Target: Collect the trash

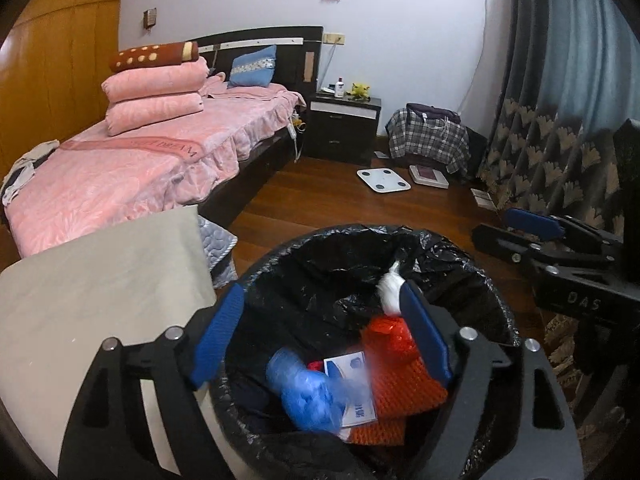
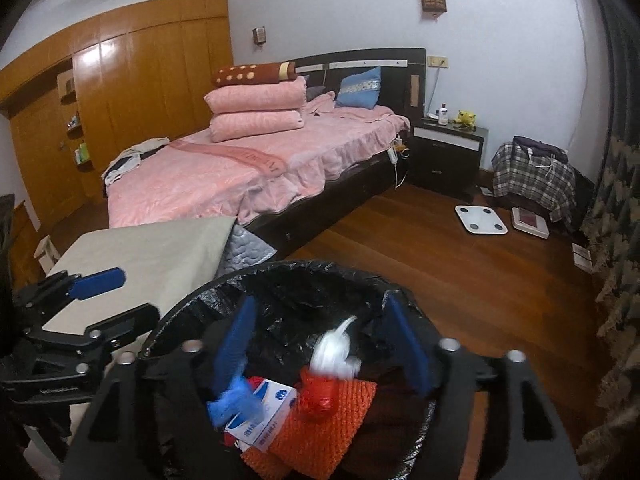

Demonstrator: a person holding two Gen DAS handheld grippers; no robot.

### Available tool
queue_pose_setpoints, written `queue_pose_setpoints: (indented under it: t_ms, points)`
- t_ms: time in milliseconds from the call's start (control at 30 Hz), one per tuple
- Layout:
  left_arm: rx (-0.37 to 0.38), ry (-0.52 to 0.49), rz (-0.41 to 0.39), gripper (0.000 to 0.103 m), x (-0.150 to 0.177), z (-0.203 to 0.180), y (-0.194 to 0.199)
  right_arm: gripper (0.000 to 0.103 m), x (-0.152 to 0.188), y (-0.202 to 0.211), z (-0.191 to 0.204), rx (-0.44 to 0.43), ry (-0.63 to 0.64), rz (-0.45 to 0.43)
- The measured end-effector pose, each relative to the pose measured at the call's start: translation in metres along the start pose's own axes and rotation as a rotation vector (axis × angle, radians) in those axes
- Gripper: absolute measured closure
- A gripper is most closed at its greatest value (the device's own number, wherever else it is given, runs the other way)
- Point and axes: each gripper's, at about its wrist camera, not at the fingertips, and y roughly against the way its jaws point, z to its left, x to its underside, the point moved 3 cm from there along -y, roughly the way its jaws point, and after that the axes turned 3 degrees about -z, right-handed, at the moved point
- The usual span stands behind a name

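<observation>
A round trash bin (image 1: 440,248) lined with a black bag sits on the floor below both grippers; it also shows in the right wrist view (image 2: 288,276). Inside lie a crumpled blue plastic item (image 1: 308,394), a white paper box (image 2: 264,412), an orange mesh piece (image 1: 408,388), a red bag (image 2: 318,394) and a blurred white wad (image 2: 334,350). My left gripper (image 1: 322,328) is open over the bin, the white wad (image 1: 390,288) by its right finger. My right gripper (image 2: 324,340) is open over the bin, with nothing between its fingers.
A grey-covered table (image 1: 100,288) stands left of the bin. A bed with pink bedding (image 2: 248,172) lies behind. A nightstand (image 2: 448,156), a white scale (image 2: 480,220), a plaid-covered heap (image 2: 532,176) and curtains (image 1: 560,120) stand on the far and right sides.
</observation>
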Motion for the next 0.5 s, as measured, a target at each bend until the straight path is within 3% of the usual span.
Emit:
queue_pose_setpoints:
  t_ms: [100, 167, 500]
  points:
    - [-0.025, 0.003, -0.025, 0.016, -0.004, 0.007, 0.015, 0.011, -0.004, 0.011, 0.006, -0.015, 0.001, -0.023]
    - [-0.044, 0.008, -0.040, 0.014, -0.007, 0.011, 0.025, 0.006, -0.007, 0.015, 0.010, -0.029, 0.006, -0.030]
    - [-0.144, 0.045, -0.108, 0.010, -0.018, 0.036, 0.096, 0.006, -0.030, 0.059, 0.054, -0.132, 0.024, -0.079]
